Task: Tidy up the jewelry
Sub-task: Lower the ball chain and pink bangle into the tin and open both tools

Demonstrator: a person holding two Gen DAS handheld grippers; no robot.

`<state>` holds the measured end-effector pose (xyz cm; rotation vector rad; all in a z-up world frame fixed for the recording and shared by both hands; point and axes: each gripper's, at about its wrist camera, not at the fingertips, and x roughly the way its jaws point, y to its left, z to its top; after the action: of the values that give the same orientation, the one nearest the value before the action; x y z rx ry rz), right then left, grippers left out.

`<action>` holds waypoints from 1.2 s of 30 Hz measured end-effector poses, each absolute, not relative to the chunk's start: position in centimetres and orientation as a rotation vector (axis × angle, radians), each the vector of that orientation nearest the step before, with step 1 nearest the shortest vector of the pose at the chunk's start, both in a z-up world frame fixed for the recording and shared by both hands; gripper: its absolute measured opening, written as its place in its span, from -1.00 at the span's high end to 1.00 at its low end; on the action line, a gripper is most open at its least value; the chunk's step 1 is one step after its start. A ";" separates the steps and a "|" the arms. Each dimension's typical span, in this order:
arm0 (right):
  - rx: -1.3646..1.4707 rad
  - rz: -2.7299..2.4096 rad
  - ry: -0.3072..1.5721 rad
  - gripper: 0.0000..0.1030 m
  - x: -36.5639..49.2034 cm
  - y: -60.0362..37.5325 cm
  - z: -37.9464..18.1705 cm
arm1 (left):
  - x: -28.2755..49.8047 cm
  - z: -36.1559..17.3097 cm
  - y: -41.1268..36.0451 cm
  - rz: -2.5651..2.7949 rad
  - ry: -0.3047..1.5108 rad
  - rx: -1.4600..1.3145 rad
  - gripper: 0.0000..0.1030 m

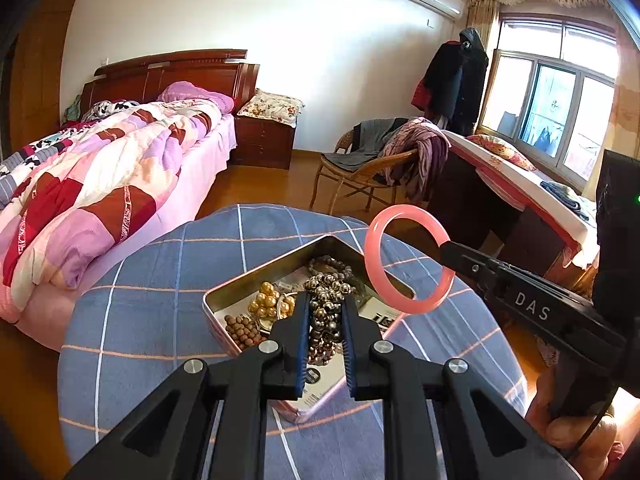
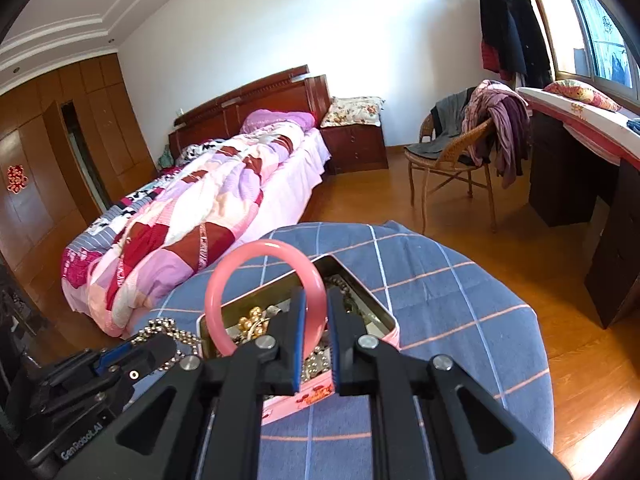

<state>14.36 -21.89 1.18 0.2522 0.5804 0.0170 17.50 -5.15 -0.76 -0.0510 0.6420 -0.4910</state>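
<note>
A bedroom, with a round counter (image 1: 160,280) under a blue checked cloth in the lower middle of both views. Nearest in the left wrist view, the left claw (image 1: 326,312) is narrowed on a strand of metallic beads (image 1: 325,320), which hangs between its pads down into the open tin (image 1: 224,300) at frame centre. The right wrist view shows the same strand draped over that claw at lower left. In the tin lie gold pearls (image 1: 267,300) and brown beads (image 1: 242,330), left of the strand.

At centre right of the left view, the right claw (image 2: 316,320) pinches a pink bangle (image 1: 408,260) at its rim. The ring stands upright, lifted above the tin's right edge and not touching it; its opening faces across the tin.

Judging by this, the right claw is nearer a free spot; the bangle would go down and left to enter the tin, clear of the strand.

Beyond are a bed (image 1: 100,184), a chair (image 1: 368,168) and a window (image 1: 552,112) at upper right.
</note>
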 end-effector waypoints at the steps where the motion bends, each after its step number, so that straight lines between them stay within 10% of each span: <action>1: 0.255 0.016 0.583 0.75 14.6 -21.9 1.1 | 17.7 -0.9 -5.2 -0.485 0.643 -0.049 0.73; 36: 0.241 -0.045 0.709 0.75 20.8 -21.9 -3.2 | 23.3 -5.4 -8.5 -0.421 0.740 -0.020 0.73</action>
<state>20.78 -21.89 -3.21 0.2406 0.7094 -0.0455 23.30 -8.54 -5.44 -0.0199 0.7396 -0.4205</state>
